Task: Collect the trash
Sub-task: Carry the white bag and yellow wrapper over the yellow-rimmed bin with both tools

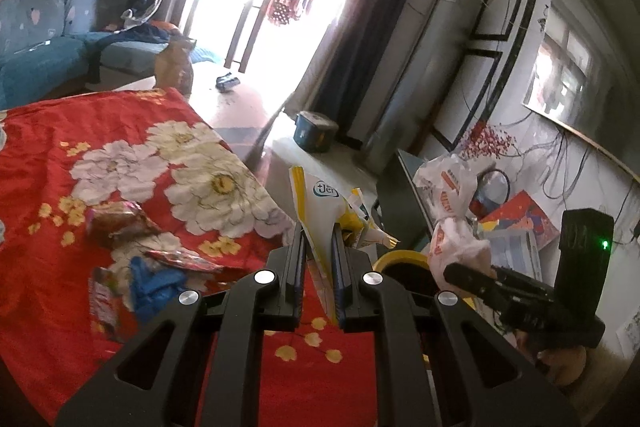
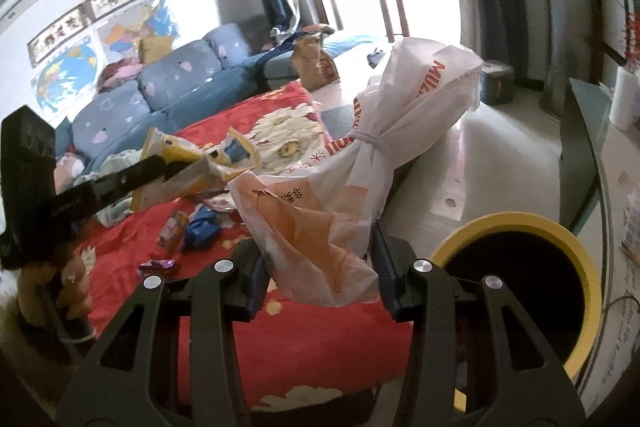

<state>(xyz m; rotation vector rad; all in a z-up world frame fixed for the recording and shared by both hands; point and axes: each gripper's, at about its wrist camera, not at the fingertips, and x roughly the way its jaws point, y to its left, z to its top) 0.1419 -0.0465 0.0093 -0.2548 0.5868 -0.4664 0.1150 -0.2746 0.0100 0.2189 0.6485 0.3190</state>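
Left wrist view: left gripper [image 1: 319,247] nearly closed, black jaws pinching a crumpled yellow-and-white paper wrapper with blue lettering [image 1: 320,203], which stands up above the fingertips. Below and left, a red cloth with large white flowers [image 1: 132,163] covering a table, with loose trash on it: a brown-and-pink foil packet [image 1: 116,223], a crumpled blue wrapper [image 1: 154,285], a red printed packet [image 1: 102,301]. Just right of the jaws, the yellow rim of a round bin [image 1: 400,259], partly hidden. Further right, the right gripper [image 1: 496,273] seen from the side, gripping a white plastic bag with orange print [image 1: 452,223]; a hand [image 1: 560,363] under it, blurred. Right wrist view: right gripper [image 2: 320,259] partly open, jaws pressed on the lower bunched part of the white plastic bag with orange print [image 2: 360,167], tied at its middle with a white band, upper end tilted up to the right. At lower right, the round bin with yellow rim and dark inside [image 2: 516,223], beside the red cloth [image 2: 304,343], apart from the bag. At left, the left gripper [image 2: 176,171] holding the yellow-and-white wrapper [image 2: 208,155] above the cloth; small blue wrapper [image 2: 204,227] and purple foil scrap [image 2: 158,265] lying on the cloth; blue cushioned sofa [image 2: 160,87] behind.
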